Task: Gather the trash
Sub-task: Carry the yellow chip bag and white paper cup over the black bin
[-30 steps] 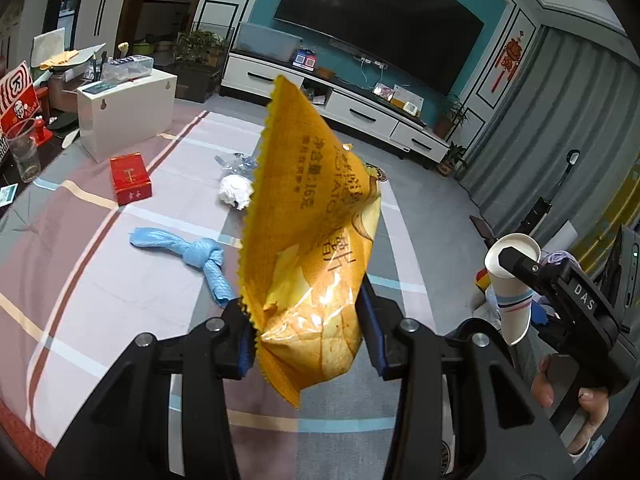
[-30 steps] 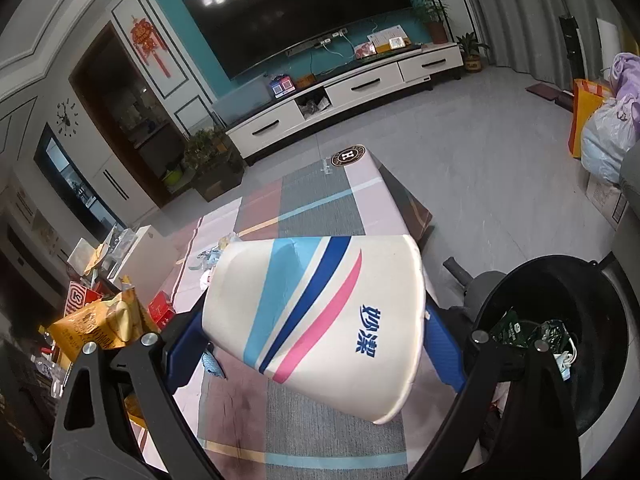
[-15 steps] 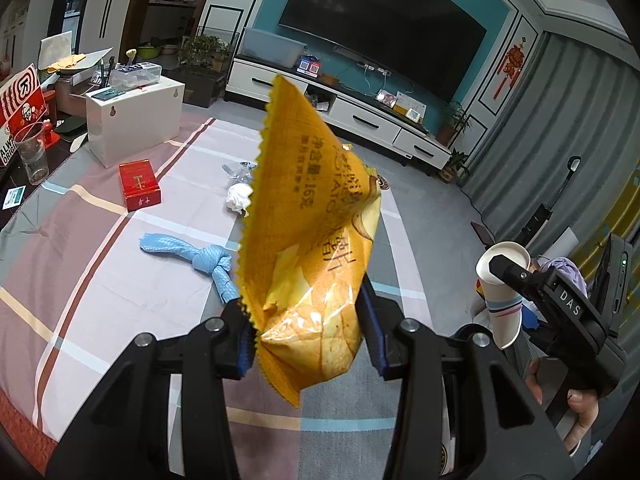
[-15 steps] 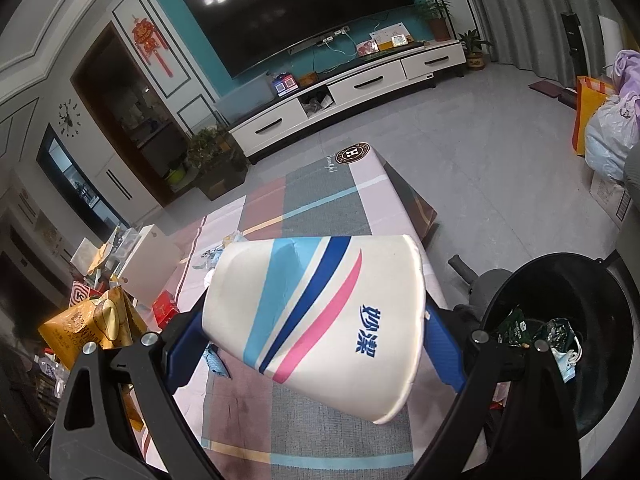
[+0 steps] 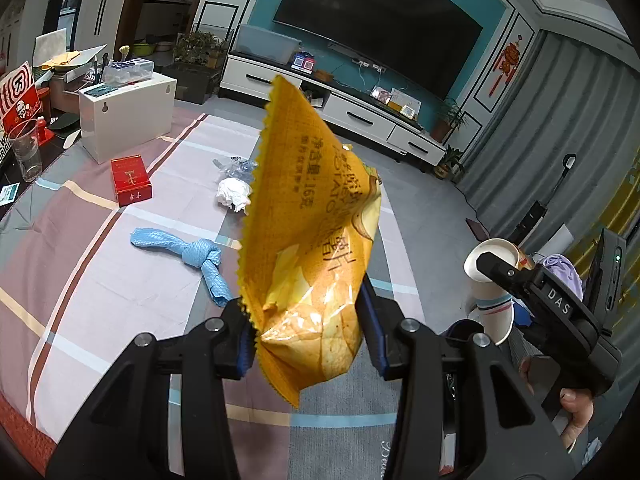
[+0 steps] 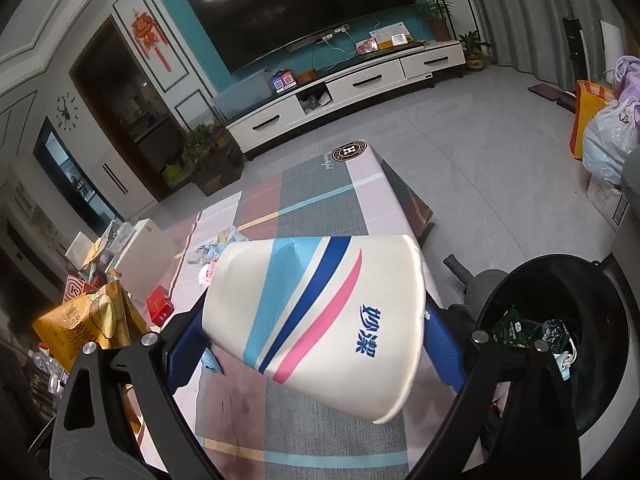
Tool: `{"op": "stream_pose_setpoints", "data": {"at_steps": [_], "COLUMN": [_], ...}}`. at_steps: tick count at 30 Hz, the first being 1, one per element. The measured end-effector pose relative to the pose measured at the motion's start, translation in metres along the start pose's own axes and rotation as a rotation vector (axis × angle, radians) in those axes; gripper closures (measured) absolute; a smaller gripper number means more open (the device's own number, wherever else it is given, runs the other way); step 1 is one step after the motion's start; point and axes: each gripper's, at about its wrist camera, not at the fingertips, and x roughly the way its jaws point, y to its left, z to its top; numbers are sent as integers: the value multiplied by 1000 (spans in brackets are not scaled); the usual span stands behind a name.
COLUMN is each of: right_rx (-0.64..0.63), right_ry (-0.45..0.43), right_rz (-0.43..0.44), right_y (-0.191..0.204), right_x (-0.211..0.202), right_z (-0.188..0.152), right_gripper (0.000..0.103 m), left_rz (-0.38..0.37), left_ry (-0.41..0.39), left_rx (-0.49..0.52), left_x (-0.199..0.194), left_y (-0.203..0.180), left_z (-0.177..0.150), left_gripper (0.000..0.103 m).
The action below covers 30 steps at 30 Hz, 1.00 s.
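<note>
Blue pads of the left gripper point(image 5: 308, 332) pinch the lower end of a crinkled yellow chip bag point(image 5: 308, 248), which stands up from narrowly parted jaws above the striped tablecloth point(image 5: 100, 292). The right gripper point(image 6: 316, 336), jaws spread wide, clamps a white paper cup point(image 6: 320, 304) with blue and pink stripes by its sides, the cup lying tilted, with the black trash bin point(image 6: 600, 320) just to its right holding green wrappers. Farther out on the cloth lie a knotted blue rag point(image 5: 192, 256), a crumpled white tissue point(image 5: 234, 194), a red box point(image 5: 131, 180) and a white box point(image 5: 128, 112).
</note>
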Motion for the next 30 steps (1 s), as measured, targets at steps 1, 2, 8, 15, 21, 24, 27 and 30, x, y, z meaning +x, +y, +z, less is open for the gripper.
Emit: {"op": "stream_pose_setpoints", "data": {"at_steps": [1,2,8,15,21,24,27,30], "right_rx": [-2,-3,-10,-16,-17,-13,-9,-1], "right_ry": [1,2,3,6,7,5,1,-4], "right_rz": [-1,-3,-9,-11,-16,-18,-23,-29], "right_y": [1,1,2,2,1,-1,-3,-8], "right_x": [0,1,1,2,2,1,-1,-3], "right_z": [0,0,0,-1,-1,-1,-1,-1], "right_gripper": [12,12,12,12,12,12,12,12], "left_rz": [-1,-4,-11,-17,-24,-28,-37,-45], "left_ry": [0,1,0,-8,-3,0,5,11], "left_rx": [0,1,-10,-2,3,8,16,27], "left_x": [0,0,-1,-4,-2,0,3,7], "left_y": [1,2,5,2,1,-1,-5,-10], "left_z": [1,1,2,1,0,1,2,2], "left_gripper": [58,58,58,58,58,58,58,58]}}
